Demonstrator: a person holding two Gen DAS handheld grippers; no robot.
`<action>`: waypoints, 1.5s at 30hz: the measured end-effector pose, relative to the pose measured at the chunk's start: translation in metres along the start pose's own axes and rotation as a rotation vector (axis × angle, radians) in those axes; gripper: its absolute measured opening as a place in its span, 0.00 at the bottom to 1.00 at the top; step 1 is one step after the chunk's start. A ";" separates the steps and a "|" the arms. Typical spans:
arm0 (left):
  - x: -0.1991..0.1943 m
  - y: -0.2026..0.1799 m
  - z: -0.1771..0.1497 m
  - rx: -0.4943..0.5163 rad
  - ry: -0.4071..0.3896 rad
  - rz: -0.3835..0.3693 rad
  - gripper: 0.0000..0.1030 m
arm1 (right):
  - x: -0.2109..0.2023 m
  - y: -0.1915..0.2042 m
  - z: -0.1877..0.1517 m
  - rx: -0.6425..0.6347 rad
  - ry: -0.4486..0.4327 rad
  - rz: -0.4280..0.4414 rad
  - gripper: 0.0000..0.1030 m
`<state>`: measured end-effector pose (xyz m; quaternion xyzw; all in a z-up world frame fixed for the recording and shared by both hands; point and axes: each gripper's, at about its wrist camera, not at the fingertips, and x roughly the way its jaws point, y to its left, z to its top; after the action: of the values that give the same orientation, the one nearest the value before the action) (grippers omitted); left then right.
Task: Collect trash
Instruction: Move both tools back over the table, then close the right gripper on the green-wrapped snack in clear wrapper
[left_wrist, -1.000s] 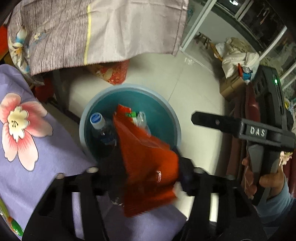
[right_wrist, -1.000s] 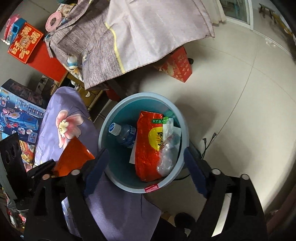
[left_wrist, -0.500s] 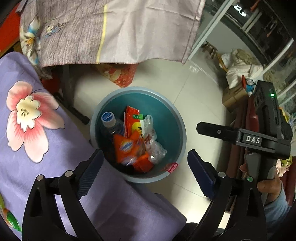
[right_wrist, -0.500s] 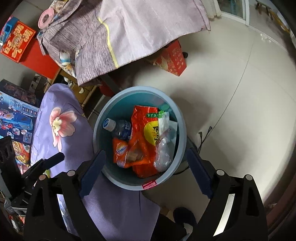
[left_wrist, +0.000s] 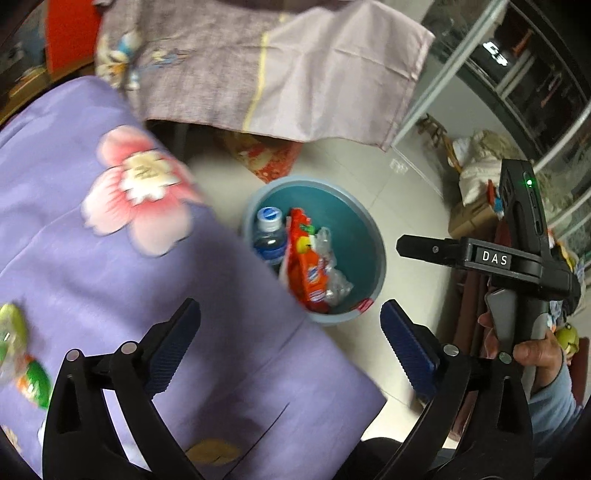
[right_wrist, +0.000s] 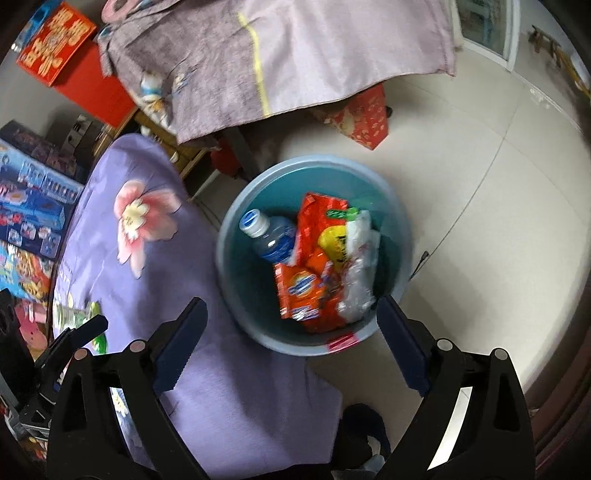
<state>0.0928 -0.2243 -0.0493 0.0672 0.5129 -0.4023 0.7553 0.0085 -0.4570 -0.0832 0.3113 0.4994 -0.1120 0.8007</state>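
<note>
A blue bin (right_wrist: 404, 236) stands on the floor by the purple flowered tablecloth (right_wrist: 147, 280). It holds a water bottle (right_wrist: 271, 236), a red snack bag (right_wrist: 317, 218), crumpled clear plastic (right_wrist: 360, 280) and an orange packet (right_wrist: 301, 291). My right gripper (right_wrist: 290, 306) hovers above the bin's near rim, jaws opening with nothing between them. My left gripper (left_wrist: 288, 314) is over the cloth's edge beside the bin (left_wrist: 380, 258), jaws also opening and empty. The orange packet (left_wrist: 310, 275) lies in the bin. Green wrappers (left_wrist: 33, 380) lie on the cloth at the far left.
A grey-pink cloth (right_wrist: 314, 59) drapes a table behind the bin, with a red box (right_wrist: 364, 118) under it. Toy boxes (right_wrist: 33, 199) stack at the left. Pale tiled floor (right_wrist: 480, 184) spreads to the right. A hand (left_wrist: 535, 350) grips the other gripper's handle.
My left gripper let go of the orange packet, which dropped into the bin. It opened wide and pulled back over the purple cloth. My right gripper shifted slightly and widened.
</note>
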 end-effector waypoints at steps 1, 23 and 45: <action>-0.008 0.007 -0.006 -0.013 -0.010 0.008 0.96 | 0.001 0.010 -0.003 -0.017 0.009 0.001 0.86; -0.154 0.152 -0.127 -0.209 -0.201 0.214 0.96 | 0.039 0.225 -0.062 -0.370 0.132 0.039 0.86; -0.197 0.275 -0.183 -0.410 -0.206 0.314 0.96 | 0.124 0.383 -0.091 -0.511 0.285 0.117 0.86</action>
<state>0.1178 0.1591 -0.0567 -0.0497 0.4874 -0.1726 0.8545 0.1885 -0.0854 -0.0705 0.1406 0.6002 0.1085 0.7799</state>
